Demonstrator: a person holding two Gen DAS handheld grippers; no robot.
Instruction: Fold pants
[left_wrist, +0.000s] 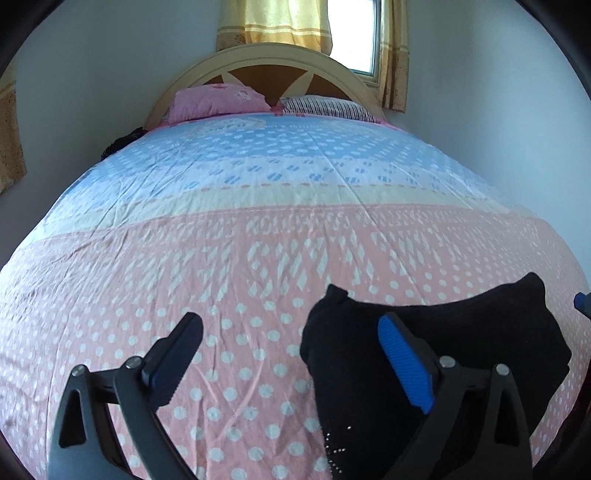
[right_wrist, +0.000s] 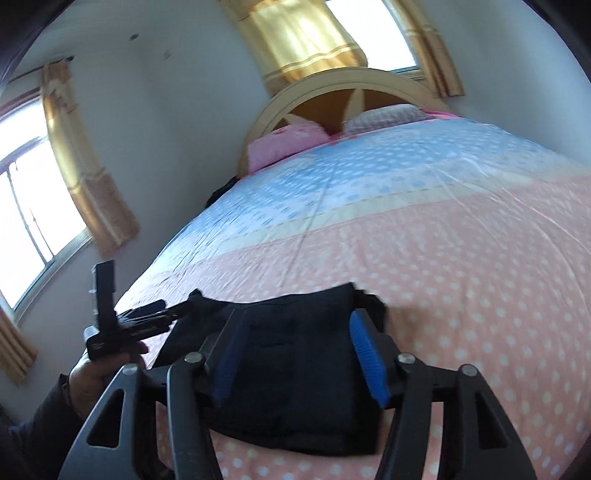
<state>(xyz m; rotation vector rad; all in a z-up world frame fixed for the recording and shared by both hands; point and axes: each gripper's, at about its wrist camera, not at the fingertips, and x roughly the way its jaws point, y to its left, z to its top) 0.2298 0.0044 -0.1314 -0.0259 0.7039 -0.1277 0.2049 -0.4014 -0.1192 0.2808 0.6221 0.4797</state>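
Observation:
The black pants (left_wrist: 480, 332) lie folded into a compact bundle on the pink dotted bedspread (left_wrist: 240, 266), near the bed's front edge. My left gripper (left_wrist: 290, 325) stands wide open at the bundle's left end. Its blue-padded right finger (left_wrist: 404, 362) is over the cloth and its left finger over bare bedspread. In the right wrist view my right gripper (right_wrist: 295, 315) hovers open above the middle of the pants (right_wrist: 295, 369), and its pads do not press the cloth. A hand (right_wrist: 92, 373) holds the left gripper (right_wrist: 173, 308) at the bundle's left corner.
The bedspread turns blue and white farther back. A pink pillow (left_wrist: 218, 101) and a striped pillow (left_wrist: 325, 107) rest against the arched headboard (left_wrist: 266, 55). Yellow curtains (right_wrist: 303, 40) hang by windows behind and to the left. White walls flank the bed.

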